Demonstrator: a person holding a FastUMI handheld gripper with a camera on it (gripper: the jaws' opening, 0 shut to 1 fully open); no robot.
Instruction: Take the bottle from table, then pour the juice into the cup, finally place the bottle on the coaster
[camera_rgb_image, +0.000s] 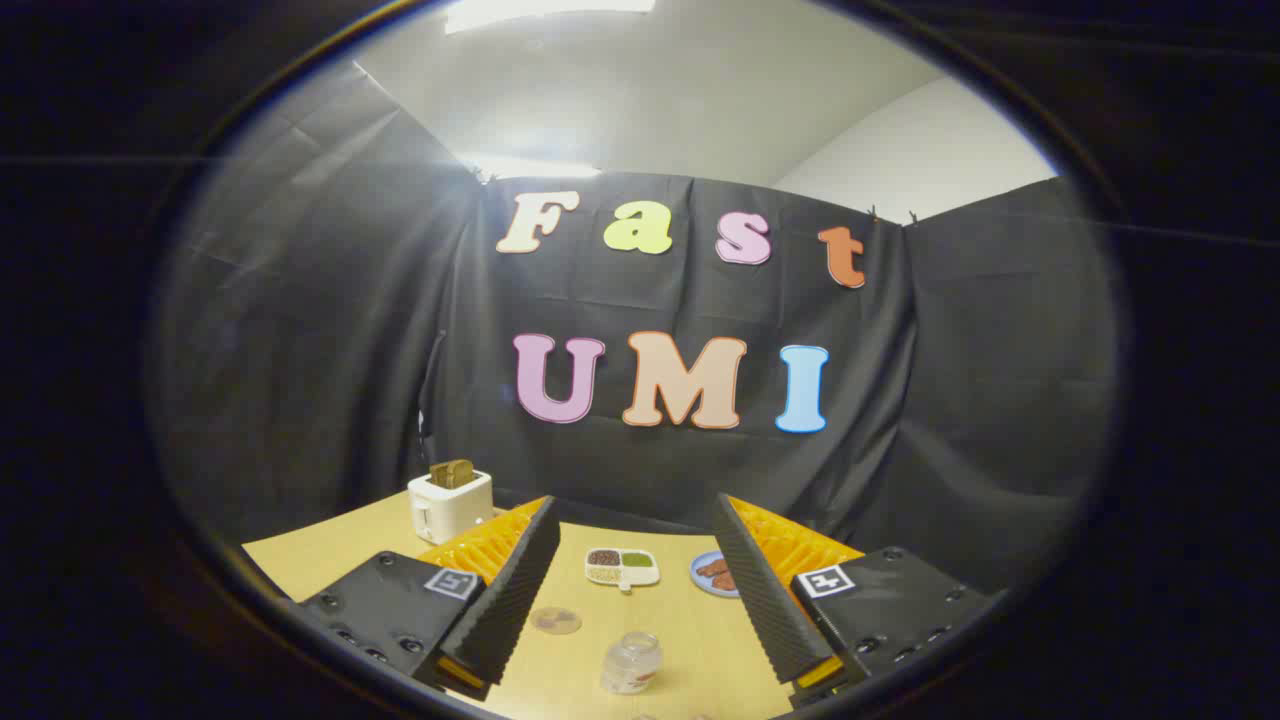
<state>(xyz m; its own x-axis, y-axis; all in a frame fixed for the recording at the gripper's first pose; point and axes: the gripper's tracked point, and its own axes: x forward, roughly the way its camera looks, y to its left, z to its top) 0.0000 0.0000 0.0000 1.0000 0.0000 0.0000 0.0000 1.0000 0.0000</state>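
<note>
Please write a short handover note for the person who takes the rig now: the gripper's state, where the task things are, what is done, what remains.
Gripper: open, holding nothing, raised above the table.
Jar-like clear container: upright on the table between the fingers, below them; whether it is the bottle or the cup is unclear.
Coaster: flat clear disc near the left finger, nothing on it.
Beyond the fingers: toaster, divided dish, blue plate.
Done: nothing visible yet.
Left: grasp the bottle, pour into the cup, set the bottle on the coaster.
</note>
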